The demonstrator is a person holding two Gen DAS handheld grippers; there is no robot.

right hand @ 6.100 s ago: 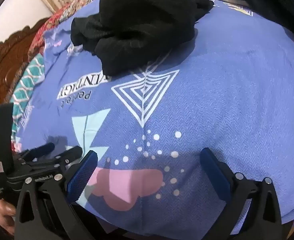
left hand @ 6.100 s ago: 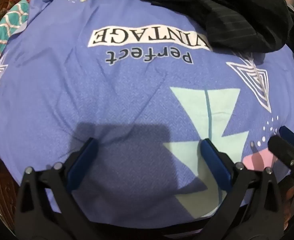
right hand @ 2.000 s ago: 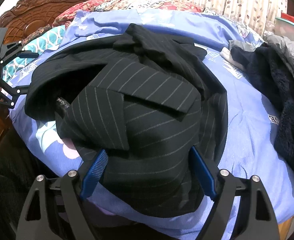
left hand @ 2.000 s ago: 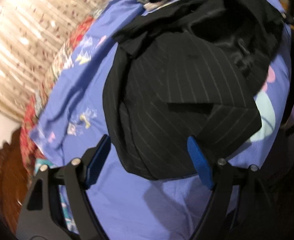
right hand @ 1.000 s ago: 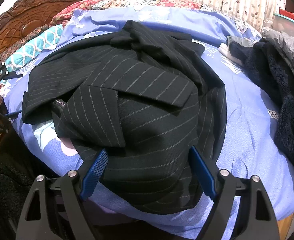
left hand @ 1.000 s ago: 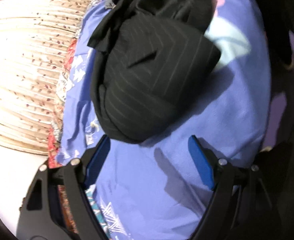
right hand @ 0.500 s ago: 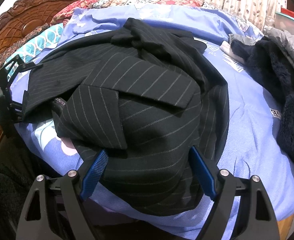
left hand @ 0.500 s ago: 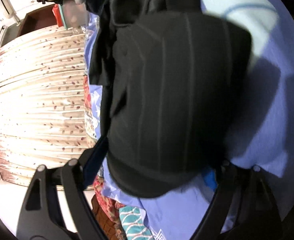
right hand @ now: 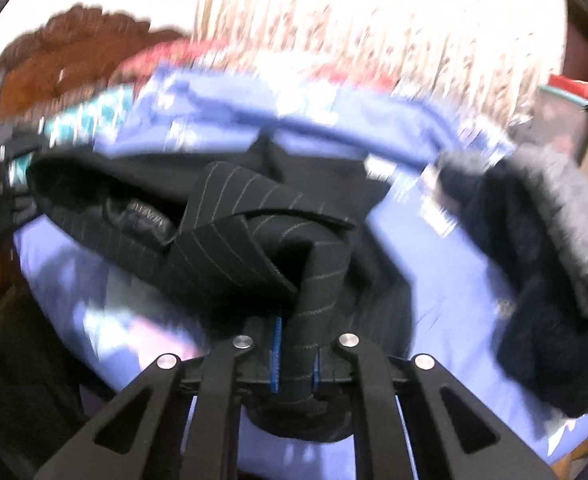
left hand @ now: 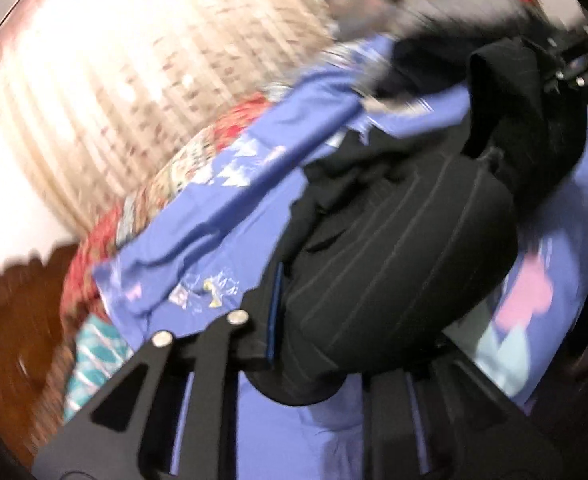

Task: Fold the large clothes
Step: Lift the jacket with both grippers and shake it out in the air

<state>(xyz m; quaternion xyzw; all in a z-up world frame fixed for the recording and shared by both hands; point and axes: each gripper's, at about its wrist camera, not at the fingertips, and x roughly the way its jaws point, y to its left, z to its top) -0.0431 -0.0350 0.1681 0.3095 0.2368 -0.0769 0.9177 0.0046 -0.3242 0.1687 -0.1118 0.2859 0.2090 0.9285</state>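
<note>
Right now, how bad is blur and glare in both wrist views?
Left wrist view: heavy motion blur, curtain blown out, only the jacket readable. Right wrist view: blurred edges, top overexposed, sharp only near the right gripper pinching jacket cloth.

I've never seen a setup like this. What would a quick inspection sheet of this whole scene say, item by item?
Surface: bed with a blue printed bedsheet, rumpled.
Job's things: black pinstriped suit jacket, bunched on the bedsheet, partly lifted.
Clutter: dark fuzzy garment with grey lining at the right; teal patterned cloth by the bed edge.
Grippers: right tool is shut on a fold of the jacket; left tool appears clamped on the jacket's edge, with only one blue pad showing.
Cables: nothing seen.
Surroundings: cream patterned curtain and carved wooden headboard; both views are motion-blurred.
</note>
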